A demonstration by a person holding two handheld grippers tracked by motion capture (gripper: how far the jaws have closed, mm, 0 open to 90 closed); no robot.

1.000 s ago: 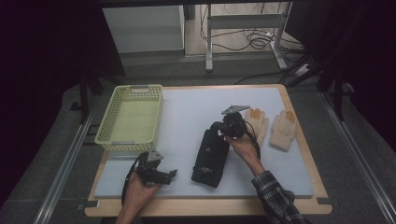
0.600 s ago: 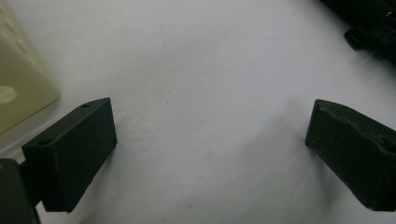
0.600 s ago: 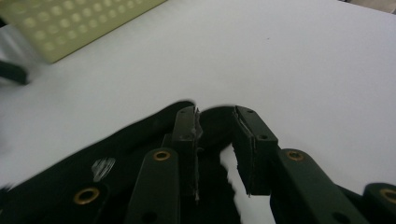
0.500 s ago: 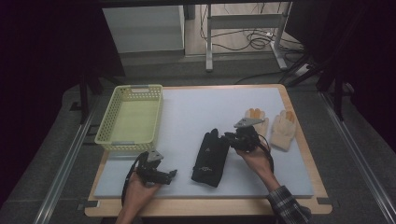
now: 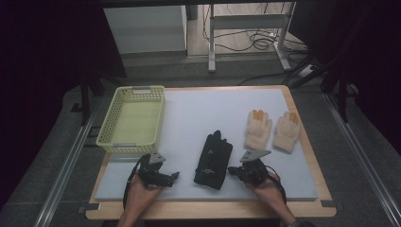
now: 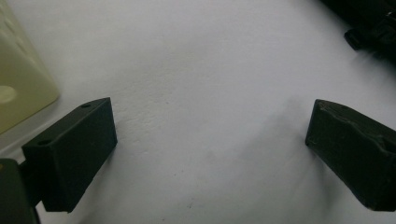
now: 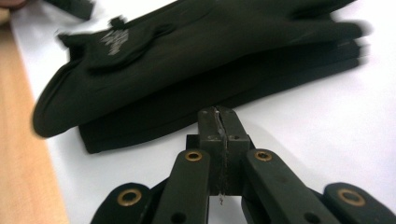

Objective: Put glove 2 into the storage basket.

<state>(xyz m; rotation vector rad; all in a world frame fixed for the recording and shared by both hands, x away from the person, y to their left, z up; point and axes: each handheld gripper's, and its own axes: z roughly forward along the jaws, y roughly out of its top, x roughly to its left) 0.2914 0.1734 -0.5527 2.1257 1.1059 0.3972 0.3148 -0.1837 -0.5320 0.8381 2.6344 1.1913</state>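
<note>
Right gripper down low over the white mat, held in a hand at the near edge of the table. Jaws pressed tight together in the right gripper view, just closed, with nothing between them. Tips pointing at the black gloves, close beside them but not touching.

Black gloves stacked one on top of the other, flat on the mat, near the middle of its front part. Cuffs toward the person, fingers pointing away. A small white mark on the strap of the top one. A strip of wooden table just past the cuffs in the right gripper view.

Left gripper on the other side of the black gloves, a bit apart from them, held in the other hand. Jaws wide apart in the left gripper view, holding nothing, just bare white mat between them.

Farther out, a yellow plastic basket at the far left of the mat, right behind the left gripper, its corner peeking in beside the left jaw.

Two fuzzy cream gloves with orange fingertips lying side by side at the right of the mat, behind the right gripper and well apart from the basket
</note>
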